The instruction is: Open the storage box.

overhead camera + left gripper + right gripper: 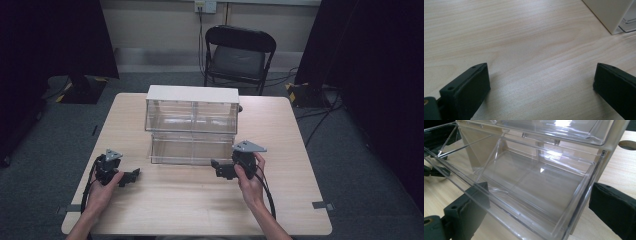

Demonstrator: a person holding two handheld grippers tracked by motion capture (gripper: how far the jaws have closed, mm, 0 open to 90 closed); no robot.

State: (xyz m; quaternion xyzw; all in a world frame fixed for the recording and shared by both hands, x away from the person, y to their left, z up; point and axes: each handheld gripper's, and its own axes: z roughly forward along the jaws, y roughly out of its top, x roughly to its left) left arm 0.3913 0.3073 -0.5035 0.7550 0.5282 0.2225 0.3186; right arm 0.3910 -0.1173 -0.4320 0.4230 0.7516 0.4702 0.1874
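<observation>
right gripper [541, 202] fingers [466, 207] spread, apparently straddling clear drawer [529, 182] front corner.

No writing, label, brand, number or sign can be read anywhere. The clear drawer unit [192, 125] in front of the right tool [220, 170] carries no lettering on its white top or its transparent fronts, and the desk [200, 210] around the left tool [131, 176] is plain pale wood.
</observation>
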